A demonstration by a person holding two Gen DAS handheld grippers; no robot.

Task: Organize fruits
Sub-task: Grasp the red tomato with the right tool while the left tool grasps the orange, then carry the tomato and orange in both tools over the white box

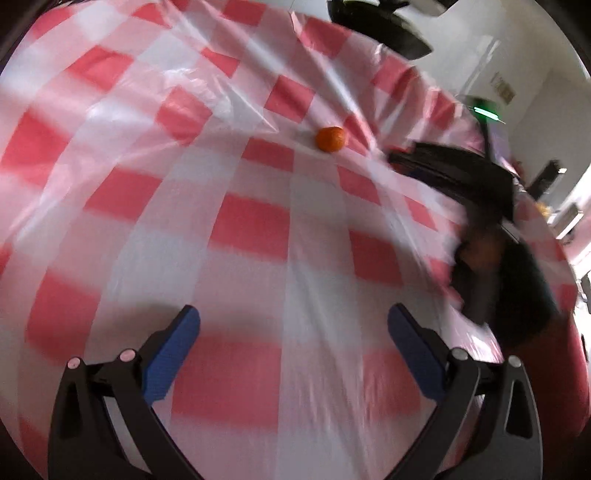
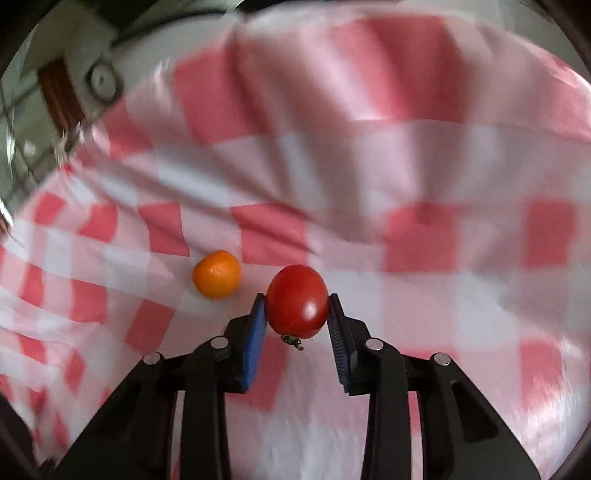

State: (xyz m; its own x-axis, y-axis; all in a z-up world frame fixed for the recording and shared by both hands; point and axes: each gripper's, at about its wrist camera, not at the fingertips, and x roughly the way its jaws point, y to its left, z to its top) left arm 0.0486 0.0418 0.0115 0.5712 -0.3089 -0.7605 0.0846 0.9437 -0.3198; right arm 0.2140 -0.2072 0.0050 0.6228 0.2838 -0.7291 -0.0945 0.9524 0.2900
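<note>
My right gripper (image 2: 296, 299) is shut on a red tomato (image 2: 297, 301), held between the blue pads above the red-and-white checked cloth (image 2: 424, 166), stem end towards the camera. An orange mandarin (image 2: 217, 274) lies on the cloth just left of the tomato. The same mandarin (image 1: 330, 139) shows far ahead in the left wrist view. My left gripper (image 1: 293, 321) is open and empty above the cloth. The right gripper appears there as a dark blurred shape (image 1: 480, 229) at the right.
The checked cloth (image 1: 251, 229) covers the whole table under a clear wrinkled plastic sheet. The table's far edge runs along the upper right in the left view, with dark objects (image 1: 380, 26) and white walls beyond it. A wooden-and-white fixture (image 2: 81, 85) stands past the cloth's upper-left edge.
</note>
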